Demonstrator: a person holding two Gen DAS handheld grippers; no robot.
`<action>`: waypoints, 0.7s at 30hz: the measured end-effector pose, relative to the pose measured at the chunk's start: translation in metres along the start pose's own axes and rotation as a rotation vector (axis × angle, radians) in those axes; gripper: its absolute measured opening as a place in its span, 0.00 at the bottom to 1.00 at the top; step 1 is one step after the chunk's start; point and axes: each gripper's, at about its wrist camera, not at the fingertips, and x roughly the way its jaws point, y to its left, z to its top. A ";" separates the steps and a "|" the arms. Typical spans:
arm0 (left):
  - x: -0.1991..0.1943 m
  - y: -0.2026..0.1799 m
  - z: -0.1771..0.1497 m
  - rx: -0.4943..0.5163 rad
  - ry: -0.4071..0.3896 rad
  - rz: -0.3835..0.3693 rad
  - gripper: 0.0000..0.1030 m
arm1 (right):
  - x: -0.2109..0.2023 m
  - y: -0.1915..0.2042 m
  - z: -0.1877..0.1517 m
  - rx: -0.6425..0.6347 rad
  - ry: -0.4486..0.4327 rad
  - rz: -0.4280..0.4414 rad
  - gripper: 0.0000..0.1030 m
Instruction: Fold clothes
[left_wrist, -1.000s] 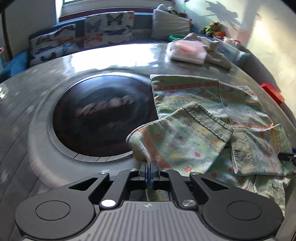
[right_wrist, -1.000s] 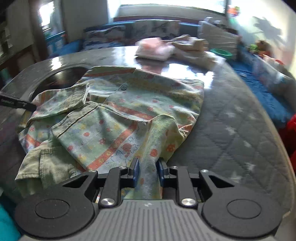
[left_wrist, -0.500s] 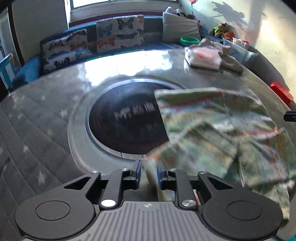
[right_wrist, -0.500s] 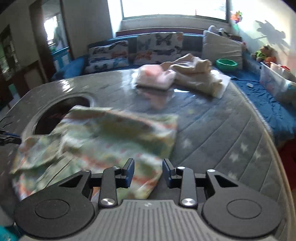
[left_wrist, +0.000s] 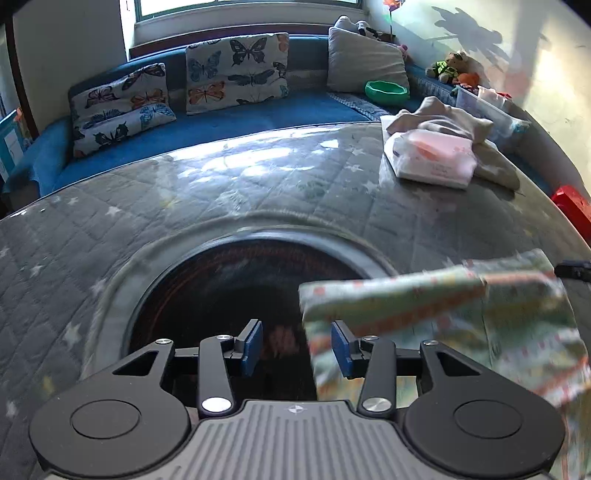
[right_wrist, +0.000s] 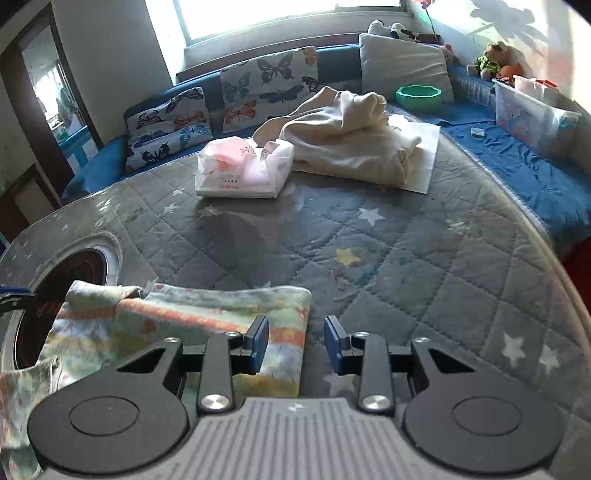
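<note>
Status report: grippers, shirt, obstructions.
Left gripper opening, nothing gripped. Right gripper open, empty. Patterned shirt folded on quilt, released. Nothing in the way.

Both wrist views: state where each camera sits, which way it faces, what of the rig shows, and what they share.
Left wrist: on the left gripper, looking down across the table's dark round inset toward the sofa; its jaws are opening, clear of the cloth.
Right wrist: on the right gripper, facing the quilted table cover and window; its blue pads stand apart.
Shared: patterned shirt, bagged pink garment, green bowl.
</note>
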 end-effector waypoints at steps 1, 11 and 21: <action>0.007 -0.001 0.004 0.007 -0.001 -0.005 0.43 | 0.004 0.000 0.001 -0.002 0.003 0.003 0.32; 0.050 -0.010 0.014 0.016 0.047 -0.027 0.42 | 0.026 0.003 0.008 -0.014 0.037 0.009 0.27; 0.048 -0.023 0.012 0.066 0.008 -0.092 0.08 | 0.016 0.015 0.011 -0.058 -0.015 0.034 0.03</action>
